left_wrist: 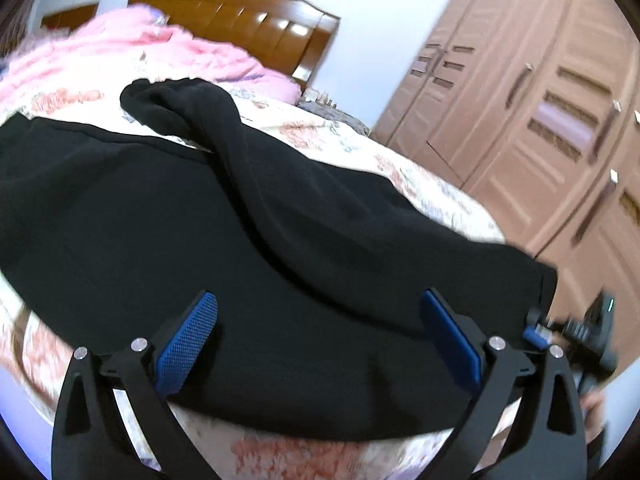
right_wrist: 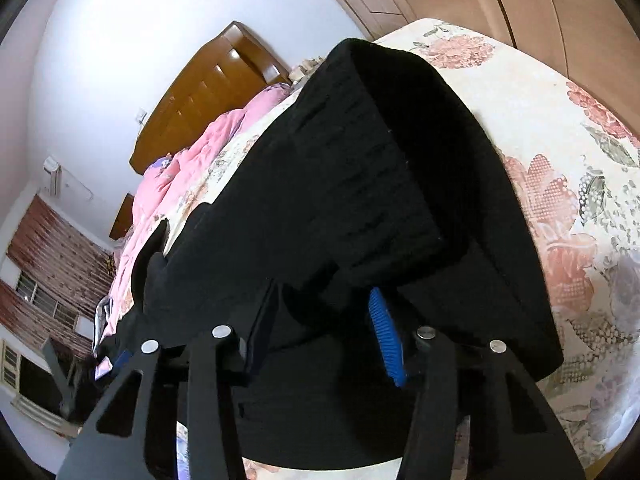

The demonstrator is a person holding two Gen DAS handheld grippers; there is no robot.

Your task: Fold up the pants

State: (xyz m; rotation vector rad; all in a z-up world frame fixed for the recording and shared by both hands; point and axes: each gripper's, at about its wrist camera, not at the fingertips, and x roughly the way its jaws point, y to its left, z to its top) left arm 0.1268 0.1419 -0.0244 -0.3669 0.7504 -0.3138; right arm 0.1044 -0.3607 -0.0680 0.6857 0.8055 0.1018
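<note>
No text, label, brand, number or sign can be read in either view.

1. A cream bedsheet printed with pink flowers and grey-green leaves [left_wrist: 420, 184] covers the bed.
2. A rumpled pink quilt [left_wrist: 132, 52] lies at the far end of the sheet.
3. A glossy brown wooden headboard [left_wrist: 240, 20] stands behind the quilt, against a plain white wall [right_wrist: 132, 40].
4. A light-brown panelled wardrobe with long bar handles [left_wrist: 532, 92] stands to the right of the bed.
5. In the right wrist view, a window with reddish brick behind it [right_wrist: 48, 260] shows at far left.
</note>
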